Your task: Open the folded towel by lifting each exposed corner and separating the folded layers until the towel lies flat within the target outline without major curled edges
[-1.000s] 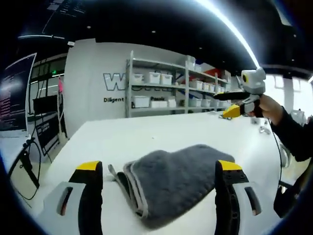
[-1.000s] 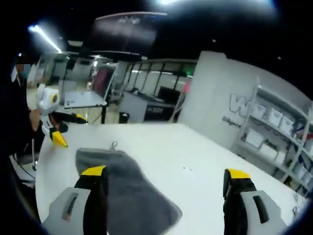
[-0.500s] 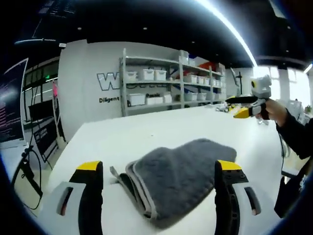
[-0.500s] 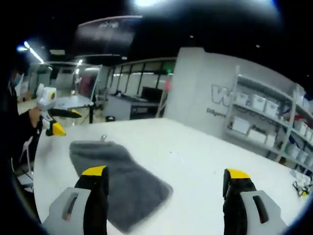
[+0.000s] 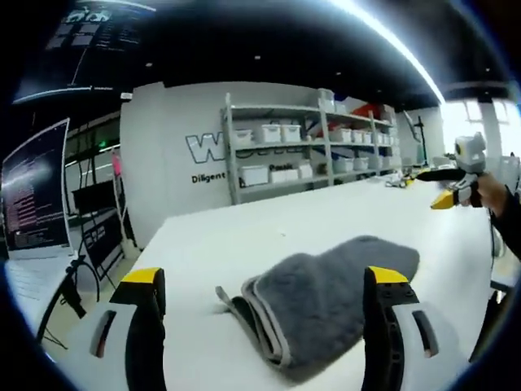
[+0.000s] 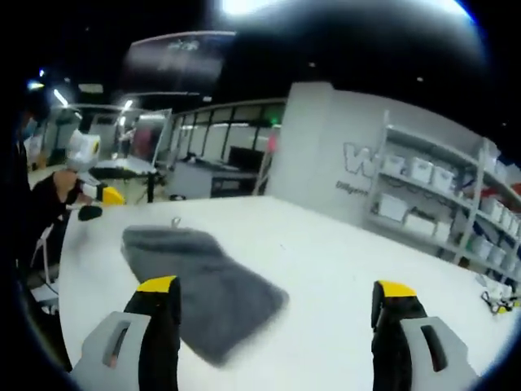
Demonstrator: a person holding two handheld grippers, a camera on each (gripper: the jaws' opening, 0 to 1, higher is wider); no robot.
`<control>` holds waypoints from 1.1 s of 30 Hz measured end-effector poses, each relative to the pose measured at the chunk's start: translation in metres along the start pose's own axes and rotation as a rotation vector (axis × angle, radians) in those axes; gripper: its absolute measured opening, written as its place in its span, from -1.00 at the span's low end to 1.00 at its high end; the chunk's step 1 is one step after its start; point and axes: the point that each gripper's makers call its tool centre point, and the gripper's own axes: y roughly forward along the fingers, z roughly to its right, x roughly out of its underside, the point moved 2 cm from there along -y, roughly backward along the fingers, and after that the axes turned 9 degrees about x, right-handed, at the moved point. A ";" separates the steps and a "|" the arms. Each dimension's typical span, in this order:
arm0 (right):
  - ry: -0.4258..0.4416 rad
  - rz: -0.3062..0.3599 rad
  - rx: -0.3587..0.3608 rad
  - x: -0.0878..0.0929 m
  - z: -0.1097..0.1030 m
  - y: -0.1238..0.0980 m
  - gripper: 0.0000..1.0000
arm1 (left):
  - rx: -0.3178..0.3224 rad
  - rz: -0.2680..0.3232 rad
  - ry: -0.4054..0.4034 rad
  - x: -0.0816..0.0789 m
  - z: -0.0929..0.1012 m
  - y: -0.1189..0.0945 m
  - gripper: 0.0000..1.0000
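Here the folded grey towel (image 5: 326,297) lies on the white table (image 5: 244,236), both claws (image 5: 264,314) (image 6: 277,322) spread wide above it.

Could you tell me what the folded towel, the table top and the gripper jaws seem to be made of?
Towel: soft grey fabric, likely microfibre or terry, judging by its fuzzy matte nap and stitched pale edge. Table top: smooth white surface, probably laminate or painted board; it gives a faint sheen and shows no grain. Left gripper and right gripper jaws: apparently moulded plastic, black with yellow tips and grey outer shells, matte.
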 end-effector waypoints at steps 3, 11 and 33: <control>0.031 0.021 0.011 0.000 0.004 -0.011 0.99 | 0.015 0.011 0.008 -0.001 0.005 -0.003 1.00; 0.037 0.020 0.019 0.009 0.011 -0.027 0.99 | 0.053 0.009 -0.014 0.000 0.015 -0.003 1.00; 0.106 -0.004 0.028 0.024 0.019 -0.021 0.99 | 0.039 -0.064 -0.085 0.027 0.006 -0.002 0.90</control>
